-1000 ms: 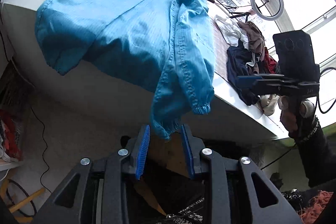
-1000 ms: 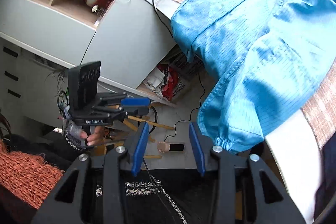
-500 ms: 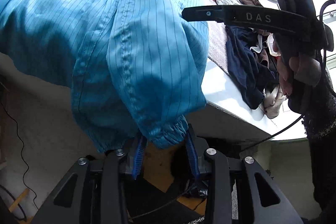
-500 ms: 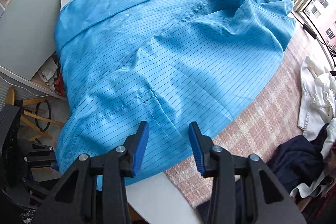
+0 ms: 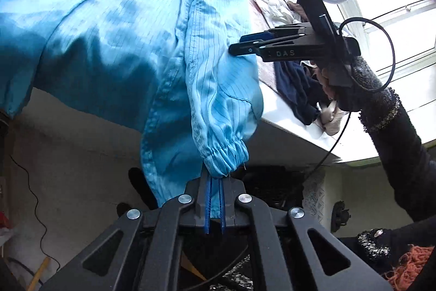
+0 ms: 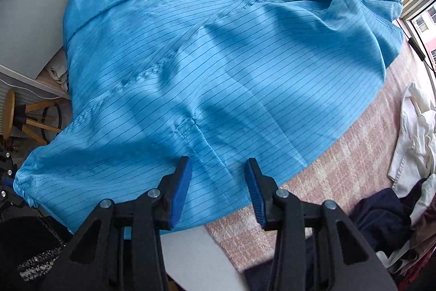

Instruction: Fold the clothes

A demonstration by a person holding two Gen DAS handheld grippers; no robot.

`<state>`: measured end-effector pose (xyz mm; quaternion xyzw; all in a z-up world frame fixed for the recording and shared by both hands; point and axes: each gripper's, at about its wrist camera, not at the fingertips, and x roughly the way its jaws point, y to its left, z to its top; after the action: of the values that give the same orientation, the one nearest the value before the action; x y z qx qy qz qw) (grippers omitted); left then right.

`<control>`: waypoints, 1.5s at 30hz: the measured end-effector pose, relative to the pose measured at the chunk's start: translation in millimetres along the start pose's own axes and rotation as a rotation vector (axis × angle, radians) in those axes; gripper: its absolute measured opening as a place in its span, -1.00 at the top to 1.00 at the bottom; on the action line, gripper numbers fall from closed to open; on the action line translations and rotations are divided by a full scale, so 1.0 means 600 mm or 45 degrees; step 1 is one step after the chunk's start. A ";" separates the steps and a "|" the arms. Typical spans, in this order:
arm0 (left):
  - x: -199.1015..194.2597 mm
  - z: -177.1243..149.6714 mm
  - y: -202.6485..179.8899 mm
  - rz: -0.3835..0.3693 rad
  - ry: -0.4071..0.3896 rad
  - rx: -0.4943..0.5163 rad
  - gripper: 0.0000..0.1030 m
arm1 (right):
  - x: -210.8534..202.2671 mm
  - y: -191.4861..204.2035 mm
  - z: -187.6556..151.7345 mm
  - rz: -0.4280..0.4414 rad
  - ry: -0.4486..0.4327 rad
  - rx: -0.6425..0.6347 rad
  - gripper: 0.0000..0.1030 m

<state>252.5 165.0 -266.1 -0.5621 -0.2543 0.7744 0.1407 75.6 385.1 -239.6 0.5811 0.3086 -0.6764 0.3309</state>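
Jacket (image 5: 114, 26) cuff (image 5: 226, 154), hanging off the near table (image 5: 286, 124) edge, had just been pinched by the left gripper (image 5: 214, 205), freeing that sleeve for folding, while farther on the right gripper (image 6: 218, 191) hovered half-open over the spread body.

Jacket (image 6: 231, 67) spread on the mat (image 6: 354, 154) covering the table (image 5: 286, 124); one sleeve (image 5: 220, 100) hangs over the near table edge. Clothes pile (image 6: 408, 154) lies on the mat to the jacket's right (touching or apart: cannot tell). Stool (image 6: 24, 113) on floor, left of the table.
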 end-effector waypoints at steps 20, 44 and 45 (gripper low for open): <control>0.185 -0.030 -0.005 -0.195 -0.131 -0.166 0.33 | -0.056 -0.013 -0.036 0.057 -0.063 0.099 0.22; 0.088 -0.102 -0.029 0.122 0.106 0.161 1.00 | -0.004 0.090 0.044 -0.047 0.005 -0.030 0.22; 0.080 -0.106 -0.027 0.141 0.106 0.169 1.00 | -0.020 0.090 0.045 -0.025 -0.020 -0.015 0.22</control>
<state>295.3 217.8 -310.9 -0.5963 -0.1649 0.7722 0.1449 105.1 332.7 -226.1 0.5706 0.3157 -0.6824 0.3302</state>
